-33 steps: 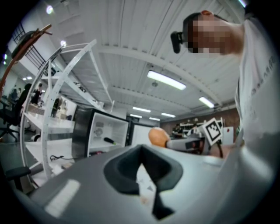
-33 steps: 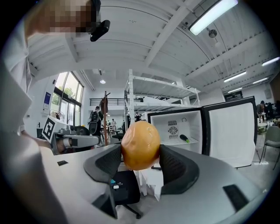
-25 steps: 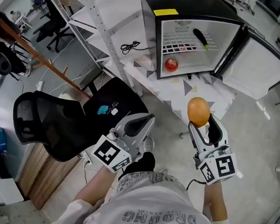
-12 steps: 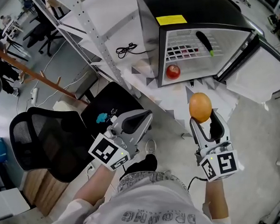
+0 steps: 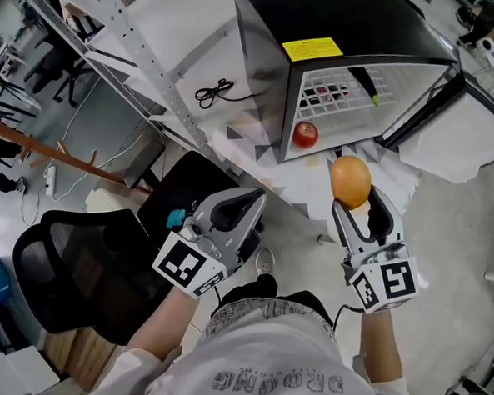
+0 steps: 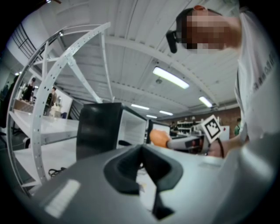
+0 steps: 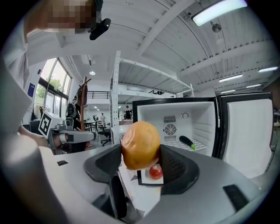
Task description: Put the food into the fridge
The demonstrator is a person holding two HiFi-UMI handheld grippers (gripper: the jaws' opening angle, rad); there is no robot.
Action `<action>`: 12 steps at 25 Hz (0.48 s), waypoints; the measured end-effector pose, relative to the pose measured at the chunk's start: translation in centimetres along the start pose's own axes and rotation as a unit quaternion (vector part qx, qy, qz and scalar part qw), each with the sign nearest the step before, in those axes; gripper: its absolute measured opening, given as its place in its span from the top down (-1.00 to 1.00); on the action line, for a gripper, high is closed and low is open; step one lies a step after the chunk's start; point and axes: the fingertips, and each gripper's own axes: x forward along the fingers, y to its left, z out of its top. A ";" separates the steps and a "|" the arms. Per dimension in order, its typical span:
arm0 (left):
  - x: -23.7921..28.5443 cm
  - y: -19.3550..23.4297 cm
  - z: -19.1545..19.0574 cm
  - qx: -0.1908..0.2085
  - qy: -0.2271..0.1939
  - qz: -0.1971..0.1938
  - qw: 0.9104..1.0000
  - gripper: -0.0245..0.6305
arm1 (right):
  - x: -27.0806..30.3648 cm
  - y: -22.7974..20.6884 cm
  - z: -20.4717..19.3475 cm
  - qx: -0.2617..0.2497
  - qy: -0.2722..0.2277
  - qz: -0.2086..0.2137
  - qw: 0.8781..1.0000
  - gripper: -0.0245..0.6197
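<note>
My right gripper (image 5: 356, 201) is shut on an orange (image 5: 350, 180), held up in front of a small black fridge (image 5: 337, 28) whose door (image 5: 456, 134) stands open to the right. In the right gripper view the orange (image 7: 141, 144) sits between the jaws, with the fridge's white inside (image 7: 175, 127) beyond it. A red round fruit (image 5: 305, 134) lies on the fridge floor. A dark green vegetable (image 5: 363, 83) rests on the wire shelf above. My left gripper (image 5: 246, 202) is shut and empty, off to the left of the fridge.
A black office chair (image 5: 76, 261) stands at lower left, with a small blue thing (image 5: 176, 218) on the dark seat beside it. A perforated metal rack (image 5: 129, 49) with white shelves and a black cable (image 5: 215, 92) flanks the fridge on its left.
Both grippers and the head view have moved closer to the fridge. The orange stays held in the right gripper, now just below the fridge opening.
</note>
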 end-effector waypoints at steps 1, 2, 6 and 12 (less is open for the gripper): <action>0.1 0.3 0.1 0.001 0.000 0.000 1.000 0.91 | 0.4 0.0 0.0 -0.001 0.001 0.000 1.000 0.08; 0.1 0.7 0.1 0.001 0.000 0.000 1.000 0.91 | 0.8 0.0 0.0 -0.001 0.002 -0.001 1.000 0.08; 0.5 1.9 0.3 0.000 -0.002 0.001 1.000 0.91 | 2.4 -0.3 0.2 -0.004 0.002 0.000 1.000 0.08; 1.6 2.7 0.4 0.004 0.003 0.005 1.000 0.91 | 4.8 -1.3 0.9 -0.014 -0.004 0.006 1.000 0.08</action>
